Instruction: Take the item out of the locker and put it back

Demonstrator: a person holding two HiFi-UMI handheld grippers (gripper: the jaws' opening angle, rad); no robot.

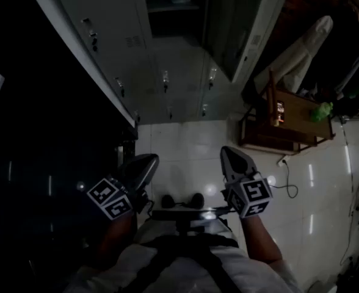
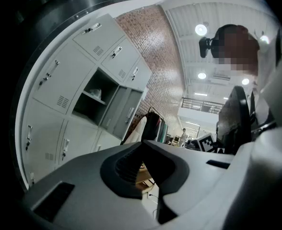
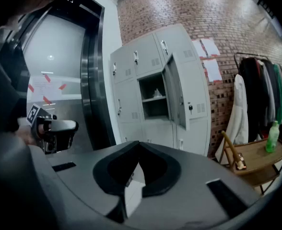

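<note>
In front of the grey locker bank (image 3: pixel 153 80), one compartment (image 3: pixel 153 97) stands open, its door (image 3: pixel 177 97) swung out to the right; every other door in view is closed. One pale item (image 3: pixel 156 92) lies on the shelf inside that compartment, near the shelf's middle. What kind of item it is cannot be made out.

There are two grippers, both held well short of the lockers. The left gripper (image 2: pixel 143 143) has its jaws brought together at the tips with nothing between them. The right gripper (image 3: pixel 138 145) is likewise fully closed and empty. In the head view they sit side by side over the white tiled floor (image 1: pixel 185 145).

Nothing stands between the grippers and the open compartment. To the right of the lockers, three paper sheets (image 3: pixel 205 47) hang on the brick wall (image 3: pixel 217 13). Beside them is one clothes rack (image 3: pixel 261 61) with a white coat (image 3: pixel 238 114) and darker garments. One wooden stand (image 3: pixel 253 157) sits below it, with one green bottle (image 3: pixel 273 135) at its right edge. One cable (image 1: pixel 286 179) trails across the floor near the stand. A dark metal door frame (image 3: pixel 90 80) adjoins the lockers on the left.
</note>
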